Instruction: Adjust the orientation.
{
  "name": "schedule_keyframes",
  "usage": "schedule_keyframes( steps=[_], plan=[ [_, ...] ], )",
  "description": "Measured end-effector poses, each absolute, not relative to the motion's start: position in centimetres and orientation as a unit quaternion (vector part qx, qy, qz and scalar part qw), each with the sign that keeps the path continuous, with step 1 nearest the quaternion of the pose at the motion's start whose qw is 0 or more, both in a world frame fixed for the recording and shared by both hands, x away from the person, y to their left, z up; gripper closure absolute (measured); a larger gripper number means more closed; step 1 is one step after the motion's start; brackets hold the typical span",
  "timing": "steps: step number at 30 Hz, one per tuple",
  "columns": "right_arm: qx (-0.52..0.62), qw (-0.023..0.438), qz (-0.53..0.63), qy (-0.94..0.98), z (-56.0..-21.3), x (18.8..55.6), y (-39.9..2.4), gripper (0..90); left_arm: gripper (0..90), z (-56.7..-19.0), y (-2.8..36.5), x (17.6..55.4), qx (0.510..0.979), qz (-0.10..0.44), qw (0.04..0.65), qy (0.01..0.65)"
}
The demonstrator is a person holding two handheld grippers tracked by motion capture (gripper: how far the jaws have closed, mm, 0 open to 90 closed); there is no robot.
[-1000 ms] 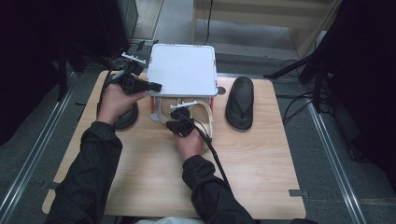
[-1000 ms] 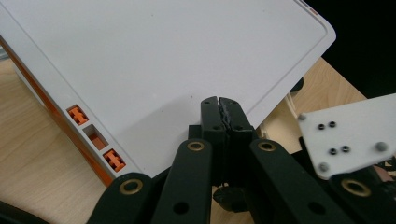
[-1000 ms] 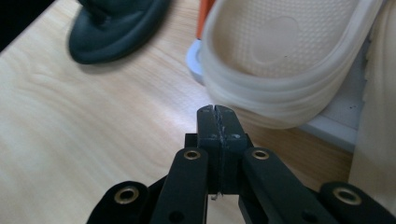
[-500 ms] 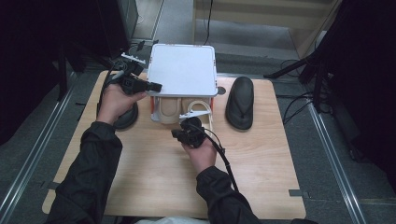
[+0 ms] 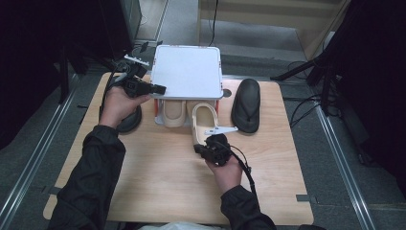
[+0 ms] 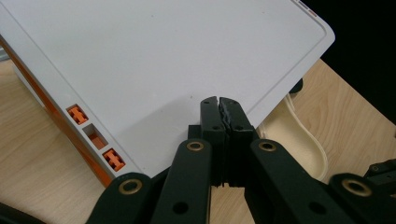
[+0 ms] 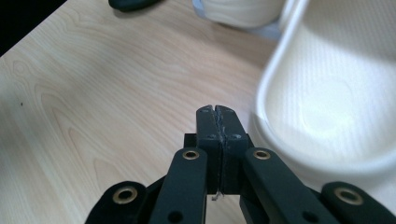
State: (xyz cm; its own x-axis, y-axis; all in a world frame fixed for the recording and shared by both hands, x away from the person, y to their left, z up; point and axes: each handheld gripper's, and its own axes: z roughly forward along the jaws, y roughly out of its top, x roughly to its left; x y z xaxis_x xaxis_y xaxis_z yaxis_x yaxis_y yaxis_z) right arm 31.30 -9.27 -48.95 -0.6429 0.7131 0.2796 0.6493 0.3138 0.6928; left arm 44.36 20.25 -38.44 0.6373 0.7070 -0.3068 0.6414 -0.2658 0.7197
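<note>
Right gripper [image 5: 197, 149]: nearest to the person, at about 6 o'clock on the pale wooden table [image 5: 158, 191]. Its jaws are pressed together with nothing between them, and the tips rest against the heel end of the cream rubber sandal [image 5: 203, 122].

Cream rubber sandal: it lies at the table centre, the toe part under the box and the heel out toward the person. In the right gripper view the heel rim [image 7: 327, 107] is just beside the closed tips.

Handling: I judge the sandal light, soft and bendable, not fragile, with some grip on wood. Best place to take it is the heel rim or the strap.

Second cream sandal [image 5: 173, 114]: just at 9 o'clock of the first, deeper under the box.

Left gripper [image 5: 160, 89]: at 10 o'clock, jaws closed together, tips touching the left edge of the white plastic box lid [image 5: 187, 71], which seems lifted.

Black sandal [image 5: 246, 104]: at 2 o'clock, apart from the box.

Change: the right gripper has come back toward the person, and the cream sandal has come further out with it; the left gripper stays at the lid.
</note>
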Motion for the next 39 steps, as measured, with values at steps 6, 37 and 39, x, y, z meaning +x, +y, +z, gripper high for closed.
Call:
schedule_keyframes(
  steps=[6,37,39],
  plan=[
    [0.427,0.048,0.402,0.808,-49.3,30.5,-10.8,90.0,89.7,-38.5,20.3,44.3,0.794,0.037,0.434,0.425],
    [0.471,0.050,0.375,0.797,-51.3,33.8,-12.6,90.0,89.6,-38.5,20.3,44.4,0.794,0.036,0.433,0.425],
    [0.470,0.054,0.378,0.796,-51.2,34.5,-12.2,90.0,89.6,-38.5,20.3,44.4,0.794,0.036,0.434,0.425]
  ],
)
